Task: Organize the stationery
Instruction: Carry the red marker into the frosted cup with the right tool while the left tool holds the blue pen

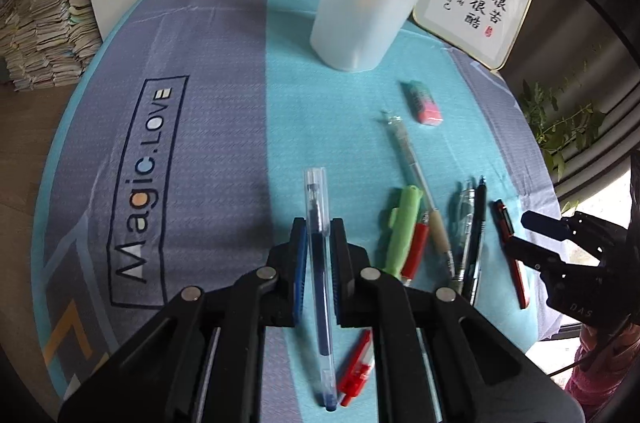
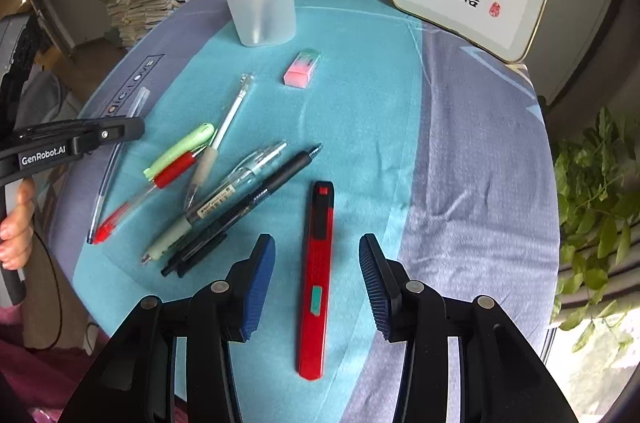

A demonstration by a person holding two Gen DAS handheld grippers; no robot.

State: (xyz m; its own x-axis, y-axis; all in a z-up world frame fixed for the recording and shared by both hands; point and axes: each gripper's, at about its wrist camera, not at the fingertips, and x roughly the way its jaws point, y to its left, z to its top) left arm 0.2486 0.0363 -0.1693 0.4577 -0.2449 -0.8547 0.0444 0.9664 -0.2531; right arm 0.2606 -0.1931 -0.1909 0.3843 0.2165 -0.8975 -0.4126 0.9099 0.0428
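Clamped between the pads of the left gripper (image 1: 319, 243) is a clear blue-ink pen (image 1: 319, 263), lying lengthwise along the fingers and lifted above the tablecloth (image 1: 224, 103). Below it, on the cloth, lies a red pen (image 1: 356, 371). Ahead and slightly right of these tongs stands the frosted pen cup (image 1: 362, 15) with two pens inside. Right gripper (image 2: 316, 263) stands partly open, gripping nothing; a red utility knife (image 2: 316, 283) lies flat on the cloth between its fingers, clear of both pads. Left of these tongs lies a loose cluster of pens (image 2: 224, 191); ahead, a pink-green eraser (image 2: 303, 67).
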